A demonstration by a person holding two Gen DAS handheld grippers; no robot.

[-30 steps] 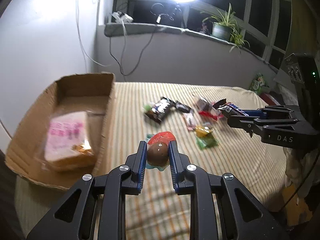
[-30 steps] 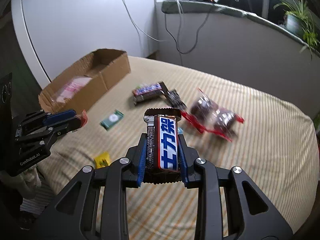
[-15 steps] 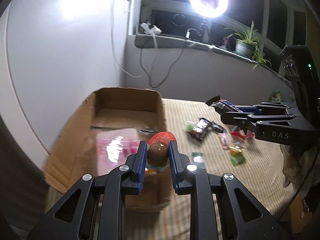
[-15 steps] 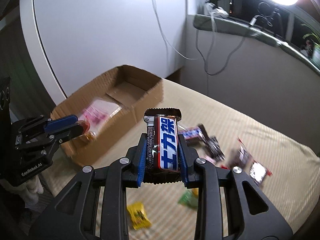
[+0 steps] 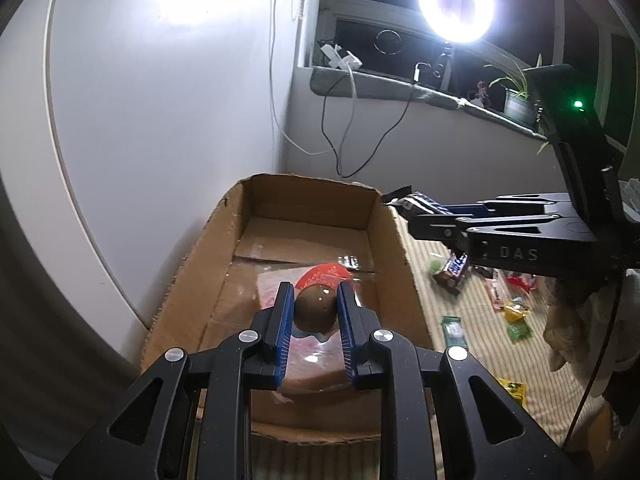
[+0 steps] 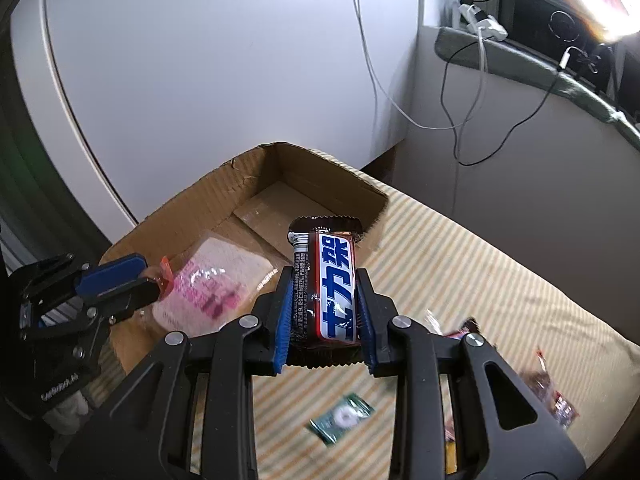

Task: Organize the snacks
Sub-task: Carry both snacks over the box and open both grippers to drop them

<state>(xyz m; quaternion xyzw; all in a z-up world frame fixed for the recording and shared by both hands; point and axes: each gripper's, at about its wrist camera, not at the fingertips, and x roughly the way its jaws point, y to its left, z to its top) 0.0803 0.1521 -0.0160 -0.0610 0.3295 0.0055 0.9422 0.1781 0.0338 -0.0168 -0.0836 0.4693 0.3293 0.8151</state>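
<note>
1. Night-dark windows, a glaring ring lamp [image 5: 456,6] and a striped bedcover [image 6: 460,264] frame the scene; an open cardboard box [image 5: 240,216] sits at the cover's edge against a white wall.
2. Left gripper [image 5: 314,312] hangs over the box interior, clenched on a brown egg-shaped sweet [image 5: 314,306] with a red foil tab, directly above a pink-printed packet [image 6: 212,280] already lying inside.
3. Right gripper [image 6: 324,312] grips a blue-and-white chocolate bar [image 6: 334,280] upright between its pads, poised near the box's bedside wall, seemingly not yet over the opening.
4. Loose snacks remain scattered on the cover, among them a green mint sachet [image 6: 342,426] and another chocolate bar [image 5: 454,274].
5. Judged stage: the carry-to-box step, both loads arriving, most of the sorting still ahead.
6. Next call: lower the sweet clear of the packet and release, then bring the bar over the rim, keeping the two grippers from crowding each other.
</note>
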